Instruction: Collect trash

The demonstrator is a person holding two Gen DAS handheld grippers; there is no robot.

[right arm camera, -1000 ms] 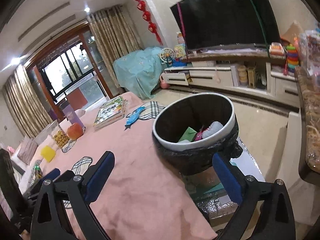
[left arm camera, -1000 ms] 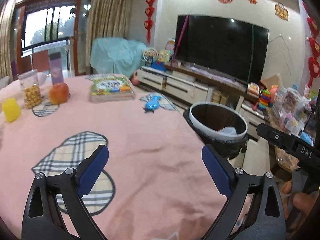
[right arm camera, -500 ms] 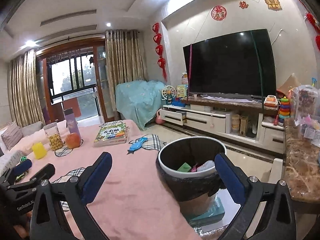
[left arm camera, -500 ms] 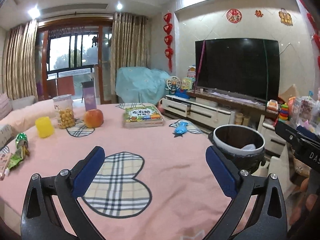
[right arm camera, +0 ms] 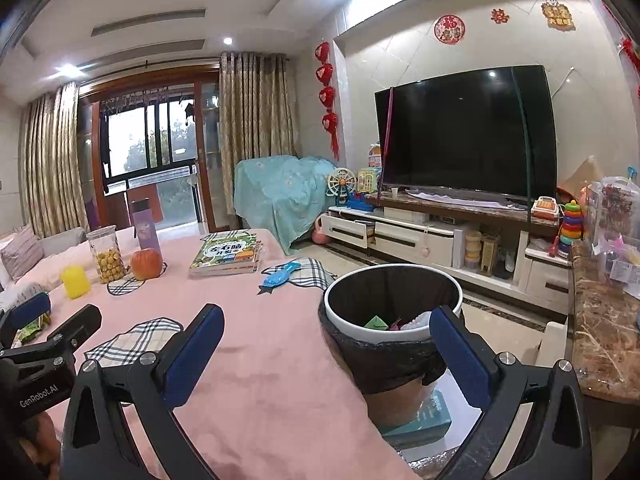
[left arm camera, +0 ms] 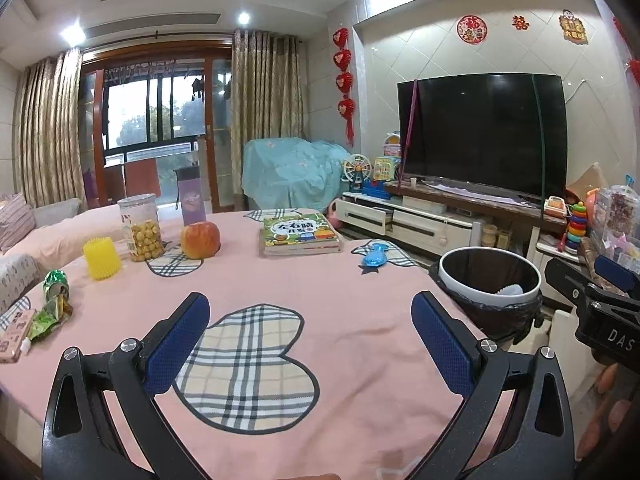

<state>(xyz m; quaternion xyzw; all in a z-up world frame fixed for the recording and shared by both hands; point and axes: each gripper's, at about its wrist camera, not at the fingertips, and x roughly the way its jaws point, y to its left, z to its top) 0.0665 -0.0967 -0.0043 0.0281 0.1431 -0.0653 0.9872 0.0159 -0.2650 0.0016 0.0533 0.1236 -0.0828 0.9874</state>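
Two hand-held grippers hover above a pink-covered surface (left arm camera: 360,320), both with fingers spread wide and holding nothing. The left gripper (left arm camera: 310,332) faces a plaid heart patch; the right gripper (right arm camera: 326,344) faces a white-rimmed trash bin (right arm camera: 394,300) with a black liner just off the surface's right edge, some litter already inside. Remaining trash, green crumpled wrappers (left arm camera: 50,312), lies at the far left edge, beside a pink packet (left arm camera: 14,336). The next step is probably to swing the left gripper over, lower it and pinch only the wrappers, avoiding the packet. Legible writing: "DAS" on the right gripper, "GenRobot.AI" on the left; a children's book (left arm camera: 298,232) bears Chinese characters.
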